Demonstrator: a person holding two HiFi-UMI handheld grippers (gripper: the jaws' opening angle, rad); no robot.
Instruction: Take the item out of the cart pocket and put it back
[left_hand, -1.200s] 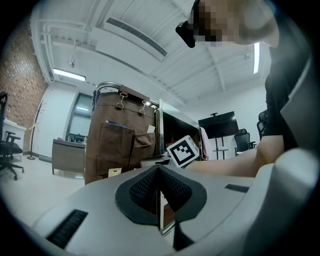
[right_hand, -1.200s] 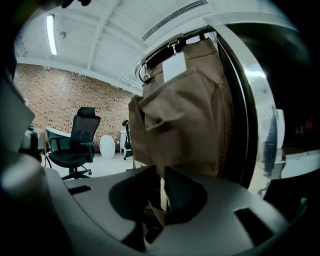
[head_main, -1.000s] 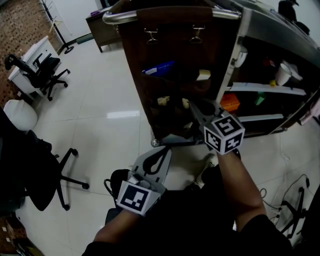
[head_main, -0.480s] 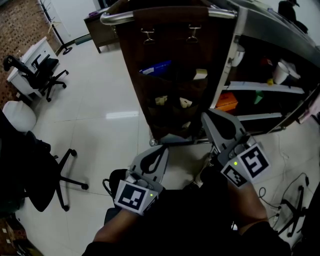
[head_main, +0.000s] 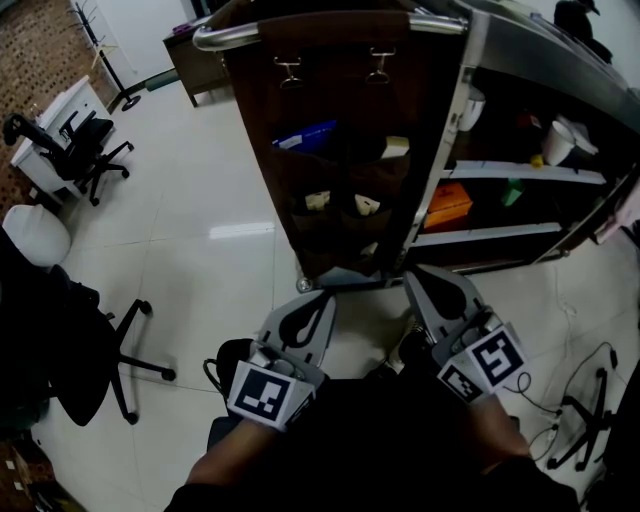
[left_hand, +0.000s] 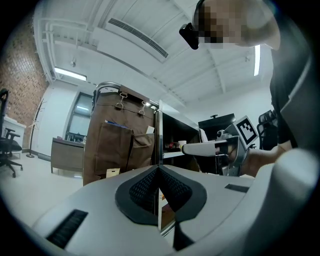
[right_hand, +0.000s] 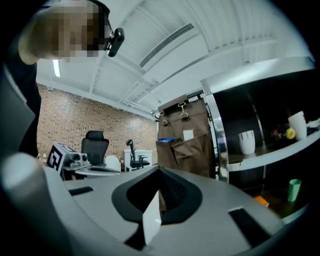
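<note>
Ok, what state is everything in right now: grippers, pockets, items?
Left gripper: shut, empty.
Right gripper: shut, empty, away from the pockets.
Cream item: seated in a lower pocket.
Blue item: poking out of an upper pocket.
White cup: upright on shelf.

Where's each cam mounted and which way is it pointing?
Head view: on the person's head, steeply down at cart and floor; both arms, left gripper and right gripper show.
Left gripper view: on the left gripper, along its shut fingers toward the cart; right gripper and torso at right.
Right gripper view: on the right gripper, along its shut fingers toward cart and shelves; left gripper and torso at left.
Shared: all see the cart.
</note>
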